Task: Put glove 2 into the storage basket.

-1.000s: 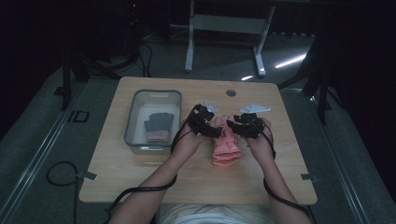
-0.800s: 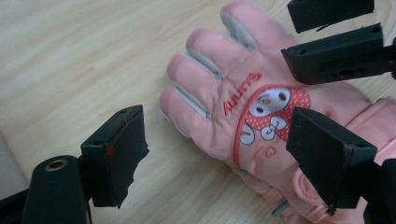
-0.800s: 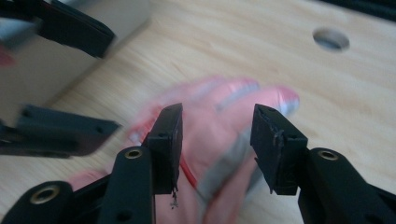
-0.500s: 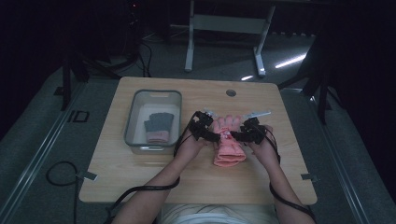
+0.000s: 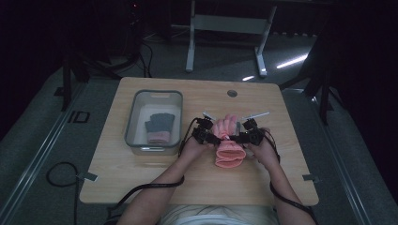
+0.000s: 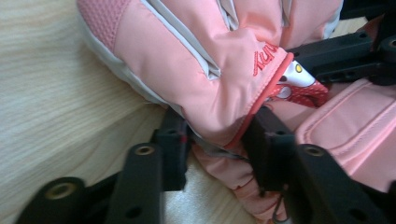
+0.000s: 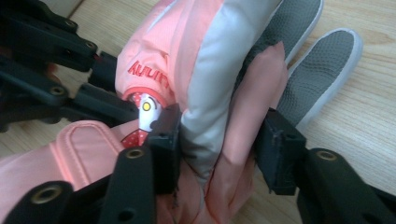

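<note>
One pink ski glove [image 5: 228, 140] on table [image 5: 263, 187] — left gripper [image 5: 210, 136] and right gripper [image 5: 240, 137] both clamped on it, jaws just closing. One grey knit glove [image 5: 157, 127] in one bin [image 5: 134, 143], at nine o'clock.

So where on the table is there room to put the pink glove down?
The table is bare along its near edge in front of the bin, on its far right side, and along the far edge around the round hole. The middle is crowded: the pink glove lies there between both tools.

Dark room, grey floor [image 5: 42, 140], possibly carpeted, pale metal stand [image 5: 225, 28]
</note>
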{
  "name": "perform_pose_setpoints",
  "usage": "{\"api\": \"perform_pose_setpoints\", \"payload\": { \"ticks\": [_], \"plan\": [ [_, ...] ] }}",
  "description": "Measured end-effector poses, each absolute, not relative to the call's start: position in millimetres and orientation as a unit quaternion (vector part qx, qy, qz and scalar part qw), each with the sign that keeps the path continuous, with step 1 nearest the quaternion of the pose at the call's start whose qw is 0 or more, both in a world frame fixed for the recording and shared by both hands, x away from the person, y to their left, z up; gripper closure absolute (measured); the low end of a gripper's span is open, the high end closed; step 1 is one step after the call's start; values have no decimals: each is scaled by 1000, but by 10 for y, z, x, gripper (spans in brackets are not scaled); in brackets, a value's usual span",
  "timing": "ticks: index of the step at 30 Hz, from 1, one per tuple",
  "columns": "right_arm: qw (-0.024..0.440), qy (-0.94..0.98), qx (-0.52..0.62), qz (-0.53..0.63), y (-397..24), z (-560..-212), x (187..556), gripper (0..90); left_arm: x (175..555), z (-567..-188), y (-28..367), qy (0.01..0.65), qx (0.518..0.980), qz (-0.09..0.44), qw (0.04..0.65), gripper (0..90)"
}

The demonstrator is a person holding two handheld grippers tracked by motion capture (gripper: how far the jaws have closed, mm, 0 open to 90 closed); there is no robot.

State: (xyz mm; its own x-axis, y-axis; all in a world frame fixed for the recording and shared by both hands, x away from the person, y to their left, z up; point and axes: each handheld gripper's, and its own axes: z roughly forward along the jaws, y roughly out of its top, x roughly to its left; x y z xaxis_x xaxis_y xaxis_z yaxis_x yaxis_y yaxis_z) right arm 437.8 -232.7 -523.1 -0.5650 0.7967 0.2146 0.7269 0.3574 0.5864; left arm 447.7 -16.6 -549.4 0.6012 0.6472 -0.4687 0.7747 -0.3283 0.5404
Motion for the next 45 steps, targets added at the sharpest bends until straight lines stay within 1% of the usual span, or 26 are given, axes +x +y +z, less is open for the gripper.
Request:
{"api": "perform_pose_setpoints", "payload": {
  "ticks": [2, 4, 8, 11, 15, 16, 21, 23, 24, 26, 31, 38, 45],
  "plan": [
    [56, 818, 463, 335, -2321, -5233, 4365, 600, 4488, -5488, -152, 437, 810, -93, 380, 726],
    [57, 815, 464, 342, -2323, -5224, 4348, 634, 4490, -5454, -142, 428, 814, -92, 382, 771],
    [58, 809, 465, 354, -2348, -5173, 4328, 668, 4459, -5344, -159, 415, 822, -80, 382, 807],
    [56, 807, 465, 359, -2364, -5109, 4314, 676, 4432, -5249, -158, 411, 822, -73, 387, 811],
    [68, 801, 461, 376, -2363, -4981, 4285, 678, 4417, -5127, -139, 407, 821, -64, 395, 813],
    [70, 800, 459, 380, -2359, -4941, 4277, 677, 4398, -5030, -127, 403, 823, -54, 398, 814],
    [78, 796, 448, 400, -2334, -4738, 4258, 677, 4356, -4789, -63, 394, 824, -35, 405, 815],
    [79, 795, 446, 403, -2320, -4696, 4257, 677, 4356, -4789, -63, 394, 824, -35, 405, 814],
    [87, 796, 438, 409, -2272, -4600, 4251, 676, 4334, -4642, 9, 393, 823, -21, 410, 814],
    [89, 796, 432, 414, -2230, -4532, 4260, 676, 4327, -4570, 59, 394, 822, -17, 410, 813],
    [92, 802, 414, 422, -2093, -4392, 4298, 676, 4299, -4402, 189, 397, 823, 4, 407, 814],
    [94, 807, 395, 430, -1910, -4230, 4366, 676, 4295, -4240, 395, 405, 815, 18, 414, 814],
    [100, 812, 366, 444, -1627, -3987, 4455, 675, 4263, -4002, 695, 411, 805, 46, 425, 813]
  ]
}}
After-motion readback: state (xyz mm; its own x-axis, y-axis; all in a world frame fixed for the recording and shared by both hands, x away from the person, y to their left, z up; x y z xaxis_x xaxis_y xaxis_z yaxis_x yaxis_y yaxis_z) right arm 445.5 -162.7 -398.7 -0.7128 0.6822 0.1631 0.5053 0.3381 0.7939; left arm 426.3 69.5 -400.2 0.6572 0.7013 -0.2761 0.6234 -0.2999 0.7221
